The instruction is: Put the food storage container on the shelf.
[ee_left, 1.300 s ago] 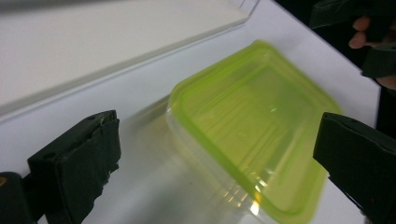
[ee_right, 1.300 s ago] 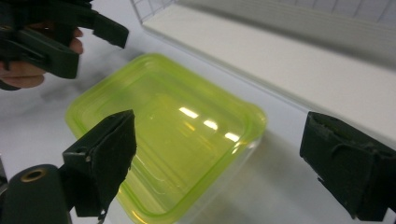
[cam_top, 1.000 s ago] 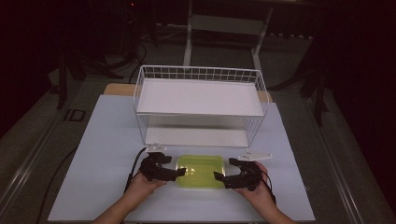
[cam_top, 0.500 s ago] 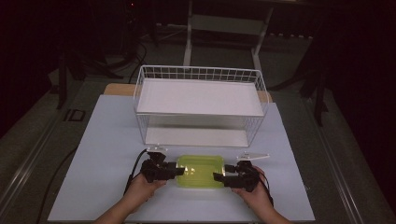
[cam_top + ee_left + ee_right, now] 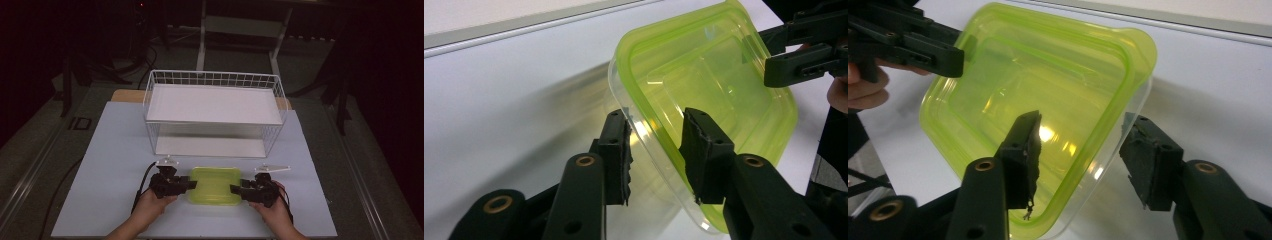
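Observation:
A clear container with a lime-green lid [image 5: 215, 185] lies flat on the white table near the front edge. My left gripper [image 5: 192, 185] is at its left end and my right gripper [image 5: 234, 190] at its right end. In the left gripper view the jaws [image 5: 654, 145] have just been closing and straddle the container's [image 5: 704, 80] rim, one pad by the clear wall, the other over the lid. In the right gripper view the jaws [image 5: 1083, 145] have also been closing around the container's [image 5: 1048, 75] rim, with a gap still showing at the outer pad.
A white wire basket shelf [image 5: 215, 107] with two tiers stands behind the container, mid-table. The white tabletop [image 5: 115, 150] stretches to either side. Dark floor and stand legs surround the table. Each gripper view shows the other gripper [image 5: 809, 55] [image 5: 913, 42] across the container.
Both grippers have slid inward over the container's ends and their jaws have narrowed around its rim. The container has stayed in place.

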Tool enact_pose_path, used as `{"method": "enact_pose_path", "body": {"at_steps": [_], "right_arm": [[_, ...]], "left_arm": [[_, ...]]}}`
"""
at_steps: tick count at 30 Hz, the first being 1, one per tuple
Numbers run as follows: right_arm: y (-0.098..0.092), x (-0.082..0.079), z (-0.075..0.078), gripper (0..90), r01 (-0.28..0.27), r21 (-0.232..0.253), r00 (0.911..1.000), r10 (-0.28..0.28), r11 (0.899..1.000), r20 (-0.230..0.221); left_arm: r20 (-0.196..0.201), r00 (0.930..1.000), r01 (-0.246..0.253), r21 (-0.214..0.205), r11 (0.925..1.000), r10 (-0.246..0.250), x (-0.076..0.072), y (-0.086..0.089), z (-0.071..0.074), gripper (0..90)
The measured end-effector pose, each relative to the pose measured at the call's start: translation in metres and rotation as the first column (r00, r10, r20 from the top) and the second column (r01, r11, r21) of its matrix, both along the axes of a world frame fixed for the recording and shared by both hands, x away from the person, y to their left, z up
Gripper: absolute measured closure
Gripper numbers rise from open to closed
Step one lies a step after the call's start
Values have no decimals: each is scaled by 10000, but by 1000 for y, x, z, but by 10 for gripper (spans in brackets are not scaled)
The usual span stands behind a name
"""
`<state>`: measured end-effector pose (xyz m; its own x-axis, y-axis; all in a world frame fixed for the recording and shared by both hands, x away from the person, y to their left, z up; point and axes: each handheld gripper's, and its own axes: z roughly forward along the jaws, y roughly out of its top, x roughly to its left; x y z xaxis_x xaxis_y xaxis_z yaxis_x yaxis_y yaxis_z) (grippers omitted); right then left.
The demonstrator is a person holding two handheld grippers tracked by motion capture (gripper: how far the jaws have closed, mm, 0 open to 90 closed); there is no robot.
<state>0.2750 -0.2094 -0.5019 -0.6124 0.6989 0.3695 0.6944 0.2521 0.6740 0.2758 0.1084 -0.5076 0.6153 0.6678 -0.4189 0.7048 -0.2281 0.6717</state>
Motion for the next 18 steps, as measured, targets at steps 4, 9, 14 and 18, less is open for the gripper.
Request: {"method": "enact_pose_path", "body": {"at_steps": [4, 9, 14, 18], "right_arm": [[2, -8, 3, 534, 102, -140, 9999, -101, 9998, 67], [4, -11, 6, 554, 168, -105, 9998, -169, 9998, -100], [3, -13, 7, 583, 319, -23, 9992, -320, 9995, -247], [3, -15, 9, 601, 320, -55, 9991, -321, 9995, -259]], "left_arm": [[95, 10000, 30, -120, 9999, -29, -5, 0, 2, 693], [200, 9998, 71, -74, 9999, -70, -10, 0, 4, 709], [242, 9997, -1, -97, 10000, 3, -13, 0, 4, 718], [240, 9996, -117, -104, 9999, 119, -16, -1, 5, 728]]}}
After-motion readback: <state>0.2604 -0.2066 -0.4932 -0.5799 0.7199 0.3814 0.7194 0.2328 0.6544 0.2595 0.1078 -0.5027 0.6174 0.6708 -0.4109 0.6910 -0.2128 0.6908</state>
